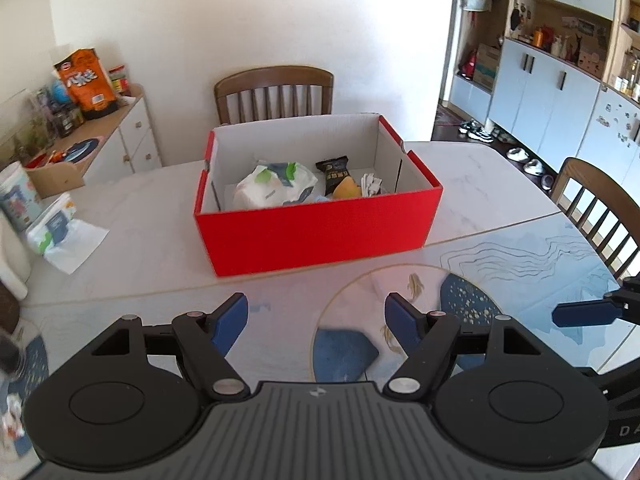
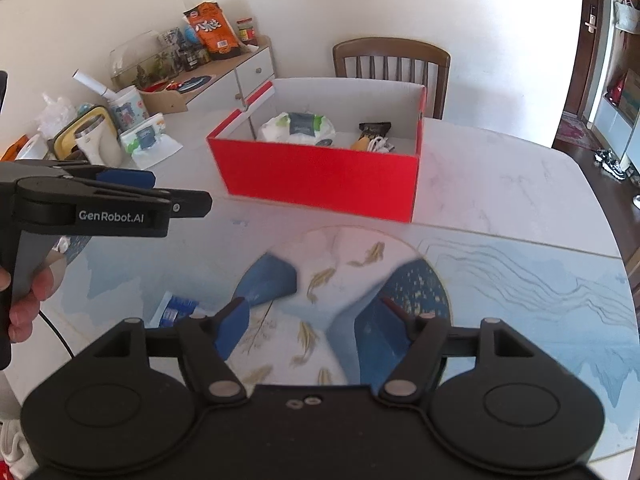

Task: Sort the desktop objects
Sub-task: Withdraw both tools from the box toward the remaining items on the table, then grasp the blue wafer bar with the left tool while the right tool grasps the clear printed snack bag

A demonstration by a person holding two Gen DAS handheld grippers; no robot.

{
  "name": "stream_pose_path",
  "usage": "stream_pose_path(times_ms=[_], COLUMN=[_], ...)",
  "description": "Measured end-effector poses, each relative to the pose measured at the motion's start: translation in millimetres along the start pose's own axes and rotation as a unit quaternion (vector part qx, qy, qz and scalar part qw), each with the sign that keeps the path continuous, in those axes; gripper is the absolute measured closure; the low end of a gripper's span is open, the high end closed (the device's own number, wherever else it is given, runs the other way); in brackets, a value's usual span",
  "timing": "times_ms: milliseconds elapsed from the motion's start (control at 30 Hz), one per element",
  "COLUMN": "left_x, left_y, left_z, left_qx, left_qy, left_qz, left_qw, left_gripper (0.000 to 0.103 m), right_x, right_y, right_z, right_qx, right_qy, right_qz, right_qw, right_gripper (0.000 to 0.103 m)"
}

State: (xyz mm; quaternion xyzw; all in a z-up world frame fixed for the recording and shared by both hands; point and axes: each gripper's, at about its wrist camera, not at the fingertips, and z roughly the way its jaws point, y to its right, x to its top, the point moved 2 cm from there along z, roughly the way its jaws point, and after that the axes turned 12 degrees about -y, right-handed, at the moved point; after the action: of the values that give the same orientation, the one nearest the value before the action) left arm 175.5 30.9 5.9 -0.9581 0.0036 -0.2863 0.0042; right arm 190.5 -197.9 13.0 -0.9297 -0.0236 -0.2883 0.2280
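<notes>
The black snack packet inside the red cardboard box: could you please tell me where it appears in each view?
Left wrist view: black snack packet just right of centre, inside the red cardboard box.
Right wrist view: upper middle, right of centre.
Shared landmark: white wipes pack to its left.

Left wrist view: mounted behind the left gripper (image 1: pixel 316 320), low over the near edge of the table (image 1: pixel 472 184), facing straight across to the red box (image 1: pixel 316 236) and the chair (image 1: pixel 274 92) at the far edge. Right wrist view: behind the right gripper (image 2: pixel 316 328), likewise low at the near edge, angled left, catching the left gripper (image 2: pixel 132 184) side-on. Shared: box, chair, sideboard (image 2: pixel 240 68), patterned mat (image 2: pixel 520 280).
</notes>
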Motion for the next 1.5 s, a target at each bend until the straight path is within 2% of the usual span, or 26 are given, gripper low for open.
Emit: stream_pose_path(times_ms=[67, 267, 400, 567, 633, 667, 1067, 1500], left_x=[-8.9, -30.7, -43.8, -61.2, -66.1, -68.0, -95.0, -102.6], left_y=[2.3, -0.2, -9.2, -19.4, -20.9, -21.5, -22.4, -26.9], left_z=[-5.3, -6.1, 3.9, 23.5, 31.3, 35.0, 77.1, 105.3], left_qx=[0.003, -0.005, -0.013, -0.025, -0.028, -0.029, -0.052, -0.050], left_qy=[-0.001, -0.013, -0.022, -0.042, -0.043, -0.043, -0.063, -0.062], left_qz=[-0.009, -0.021, -0.023, -0.009, 0.007, 0.014, 0.103, 0.150], left_qw=[1.0000, 0.9997, 0.9994, 0.9988, 0.9987, 0.9986, 0.9913, 0.9855], left_gripper=[0.022, 0.021, 0.014, 0.012, 0.002, 0.001, 0.001, 0.001], right_x=[-9.7, -32.4, -43.4, -54.4, -58.4, -60.0, -92.5, -102.5], right_y=[-1.2, -5.6, -8.6, -15.1, -20.0, -22.4, -48.8, -64.8], right_z=[-4.8, -13.3, -11.6, -3.2, 3.8, 6.6, 43.5, 58.9], right_qx=[0.000, -0.008, -0.016, -0.015, -0.022, -0.025, -0.042, -0.045], right_qy=[-0.001, -0.003, -0.005, -0.003, -0.008, -0.011, -0.065, -0.092], right_qz=[-0.002, 0.000, 0.013, 0.049, 0.054, 0.056, 0.104, 0.125], right_qw=[1.000, 1.000, 1.000, 0.999, 0.998, 0.998, 0.992, 0.987], right_gripper=[0.030, 0.027, 0.023, 0.015, 0.013, 0.013, 0.012, 0.012])
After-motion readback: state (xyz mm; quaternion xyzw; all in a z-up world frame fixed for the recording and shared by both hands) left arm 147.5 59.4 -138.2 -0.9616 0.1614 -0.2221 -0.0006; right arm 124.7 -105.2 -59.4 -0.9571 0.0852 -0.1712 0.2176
